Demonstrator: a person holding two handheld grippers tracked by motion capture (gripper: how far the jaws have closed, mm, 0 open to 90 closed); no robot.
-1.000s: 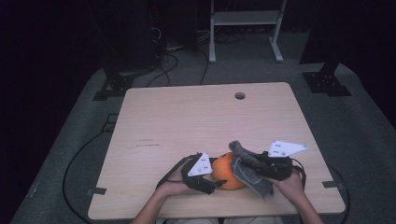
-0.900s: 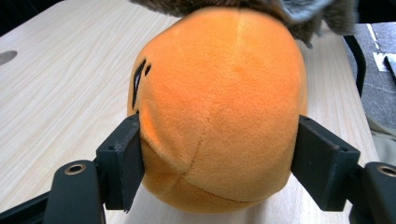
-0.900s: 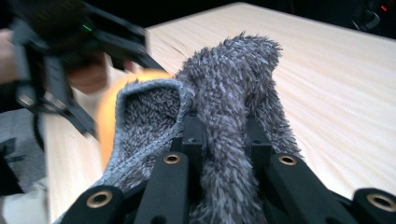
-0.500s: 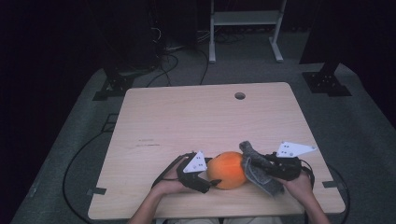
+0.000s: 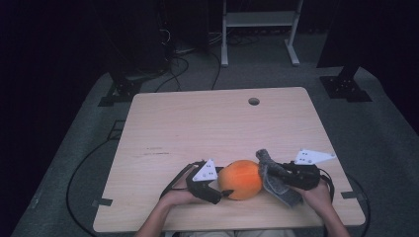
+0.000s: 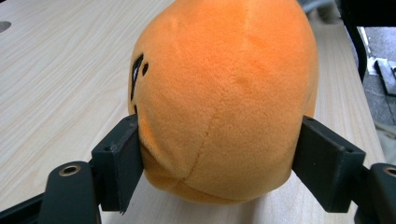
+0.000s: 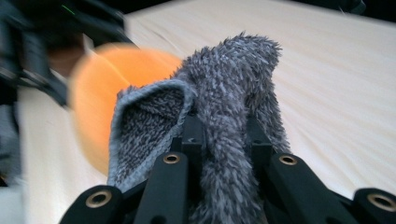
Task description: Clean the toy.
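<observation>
Writing: none readable.
Your left gripper point(image 6: 219, 186): jaws clamp the orange plush point(image 6: 224, 98).
Your right gripper point(image 7: 224, 140): pinches grey fuzzy cloth point(image 7: 224, 88).
Room: table point(image 5: 197, 123) bare ahead; near edge close.

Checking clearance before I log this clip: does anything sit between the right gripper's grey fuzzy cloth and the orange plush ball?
Nothing visible does. The grey fuzzy cloth, clamped in the right gripper, sits right beside the round orange plush ball, which the left gripper grips on the light wooden table.
</observation>
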